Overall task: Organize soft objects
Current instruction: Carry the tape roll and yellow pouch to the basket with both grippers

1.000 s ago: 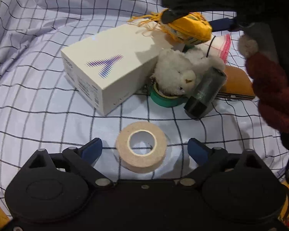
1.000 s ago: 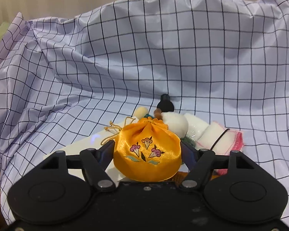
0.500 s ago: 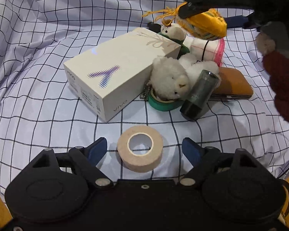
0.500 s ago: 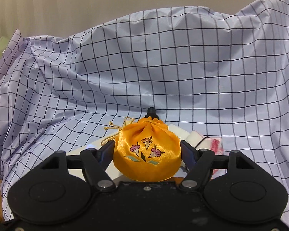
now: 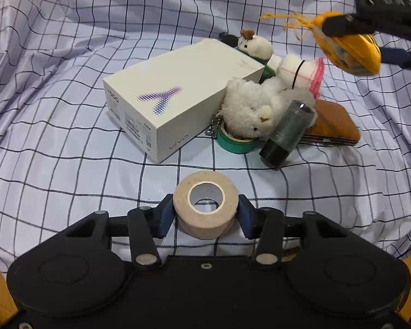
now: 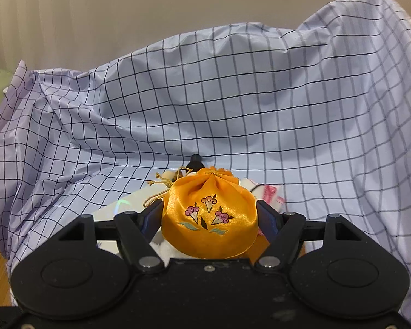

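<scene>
A beige tape roll [image 5: 205, 227] lies flat on the checked cloth [image 5: 54, 150], close in front of the left wrist camera. My left gripper [image 5: 205, 213] is closing on it, and both blue pads touch its sides. An orange satin pouch [image 6: 208, 219] with embroidered flowers sits between the fingers of my right gripper [image 6: 209, 216], which is shut on it. In the left wrist view the same orange pouch [image 5: 350, 52] hangs in the air at the upper right, above the pile. A white plush bear [image 5: 249, 109] and a smaller plush [image 5: 254, 46] lie in that pile.
A white phone box [image 5: 178, 98] lies left of the bear. A green tape roll [image 5: 233, 142], a dark cylinder [image 5: 287, 131], a brown wallet [image 5: 334, 123] and a rolled white cloth in a pink bag [image 5: 301, 68] crowd around it. The cloth rises steeply at the back [image 6: 233, 96].
The left fingers have closed in from wide apart onto the beige roll. The right gripper has carried the orange pouch up and to the right, away from the pile.
</scene>
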The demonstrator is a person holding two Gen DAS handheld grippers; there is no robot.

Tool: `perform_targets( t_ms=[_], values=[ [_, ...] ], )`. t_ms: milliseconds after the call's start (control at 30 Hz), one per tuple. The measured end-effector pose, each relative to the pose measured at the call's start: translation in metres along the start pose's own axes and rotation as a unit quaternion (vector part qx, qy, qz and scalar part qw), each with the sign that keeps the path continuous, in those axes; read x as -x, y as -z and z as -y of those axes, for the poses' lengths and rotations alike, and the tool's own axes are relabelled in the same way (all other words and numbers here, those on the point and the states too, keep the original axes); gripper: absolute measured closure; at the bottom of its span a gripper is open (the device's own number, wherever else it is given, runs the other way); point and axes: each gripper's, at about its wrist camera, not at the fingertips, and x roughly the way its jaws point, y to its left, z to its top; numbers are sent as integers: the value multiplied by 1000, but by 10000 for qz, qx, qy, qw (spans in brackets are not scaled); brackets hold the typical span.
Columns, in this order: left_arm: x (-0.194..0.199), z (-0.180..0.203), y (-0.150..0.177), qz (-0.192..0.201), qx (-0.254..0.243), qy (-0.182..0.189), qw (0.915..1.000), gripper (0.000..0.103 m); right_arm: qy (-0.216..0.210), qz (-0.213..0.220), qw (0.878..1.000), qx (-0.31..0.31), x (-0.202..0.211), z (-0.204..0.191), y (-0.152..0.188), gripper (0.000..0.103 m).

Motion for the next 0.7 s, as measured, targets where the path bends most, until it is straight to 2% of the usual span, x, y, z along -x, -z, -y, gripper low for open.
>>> perform_targets(
  t_ms=[167,400,700],
  values=[
    [29,9,6,208,-47,-1,9998,56,28,121,9999,-106,38,14,13,32],
    [73,21,28,380,-54,45,9993,56,-11,270,9995,-145,104,8,49,32],
    [108,35,67,327,-91,69,9994,56,-183,260,9994,-132,179,17,103,31]
  ],
)
